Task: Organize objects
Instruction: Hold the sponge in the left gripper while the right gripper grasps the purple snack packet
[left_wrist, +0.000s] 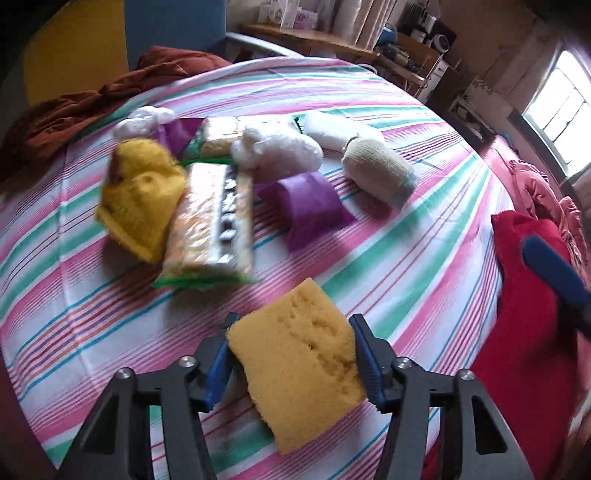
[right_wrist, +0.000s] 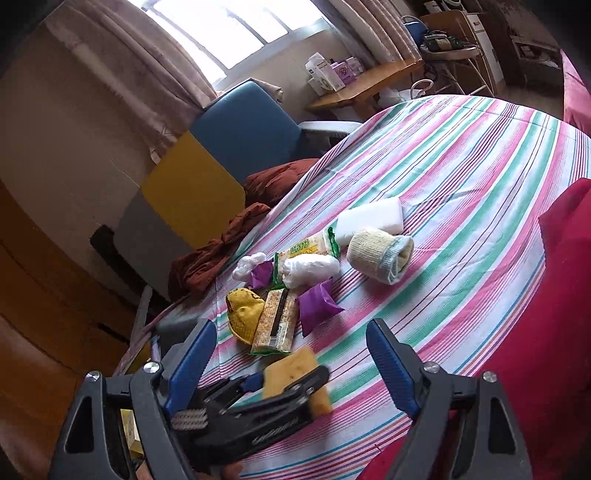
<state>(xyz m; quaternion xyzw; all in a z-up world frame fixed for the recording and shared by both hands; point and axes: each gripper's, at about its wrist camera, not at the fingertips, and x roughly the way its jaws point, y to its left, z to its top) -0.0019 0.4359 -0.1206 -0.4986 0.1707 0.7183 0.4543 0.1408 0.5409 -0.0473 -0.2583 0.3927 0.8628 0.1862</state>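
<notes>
While the left tongs (left_wrist: 291, 354) clamp the yellow sponge (left_wrist: 295, 365), it sits over the striped bed (left_wrist: 424, 236).
From the right wrist, the right tongs (right_wrist: 291, 354) gape wide and empty; the sponge (right_wrist: 291, 367) lies near the bed's (right_wrist: 461, 166) near edge, beside the cracker packet (right_wrist: 275, 321).

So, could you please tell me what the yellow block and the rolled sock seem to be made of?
Yellow block: probably foam sponge, matte, with open pores and pits. Rolled sock: apparently knitted fabric, cream, with visible ribbing and a pale blue cuff.
</notes>
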